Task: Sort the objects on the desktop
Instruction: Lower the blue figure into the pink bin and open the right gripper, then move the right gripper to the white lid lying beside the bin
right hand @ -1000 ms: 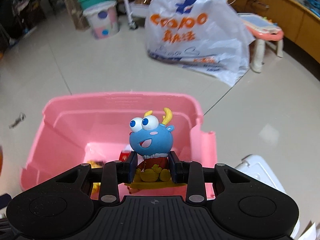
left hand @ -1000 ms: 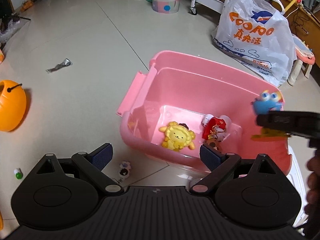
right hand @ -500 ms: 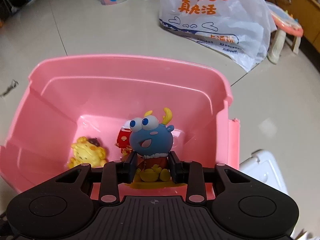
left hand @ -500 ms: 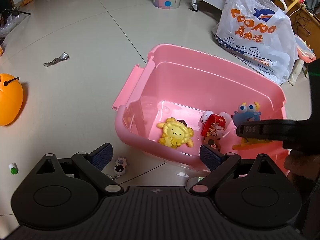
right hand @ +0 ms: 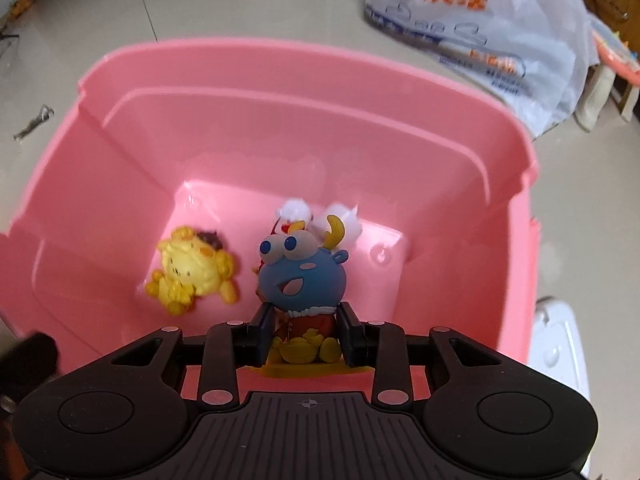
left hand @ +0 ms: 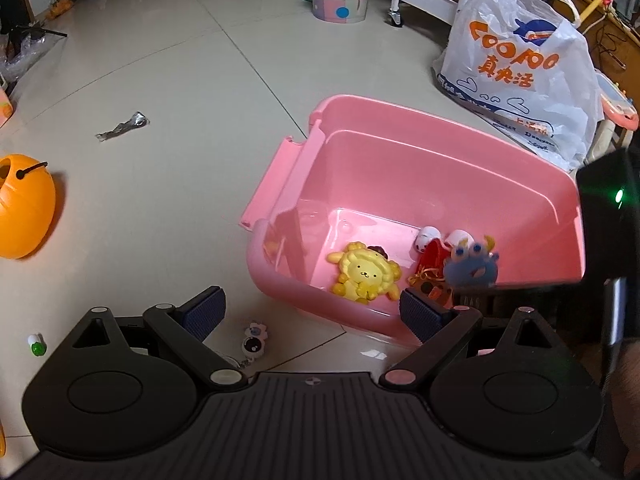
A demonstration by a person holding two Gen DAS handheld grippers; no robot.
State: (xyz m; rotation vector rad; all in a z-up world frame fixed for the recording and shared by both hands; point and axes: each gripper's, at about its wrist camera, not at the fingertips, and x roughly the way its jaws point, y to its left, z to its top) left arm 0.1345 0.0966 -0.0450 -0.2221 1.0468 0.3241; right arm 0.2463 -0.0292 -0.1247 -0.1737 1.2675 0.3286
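Inside the pink bin (right hand: 500, 152), low over its bottom, the right tool (right hand: 306, 334) has its two fingers pressed against the sides of a blue toy (right hand: 302, 276) with big eyes and a yellow horn; the toy's red body and yellow feet sit between the pads, with its yellow base below them. On the bin's bottom just to the left of it lies a yellow lion toy (right hand: 192, 272), and behind it are a red charm and two small white figures, partly hidden by the blue head. In the left wrist view the blue toy (left hand: 472, 266) shows blurred near the bin's (left hand: 440, 140) near right corner, beside the lion toy (left hand: 364, 272) and the red charm (left hand: 430, 264).

The left tool (left hand: 310, 314) is spread wide and has hold of nothing; it sits above the floor in front of the bin's near wall, its right finger overlapping that wall. A small white keychain (left hand: 254, 344) lies on the floor between its fingers. Farther left are a small green-and-white piece (left hand: 37, 345), an orange ball-shaped thing (left hand: 24, 208) and a crumpled wrapper (left hand: 122, 126). A white shopping bag (left hand: 520, 64) stands beyond the bin.
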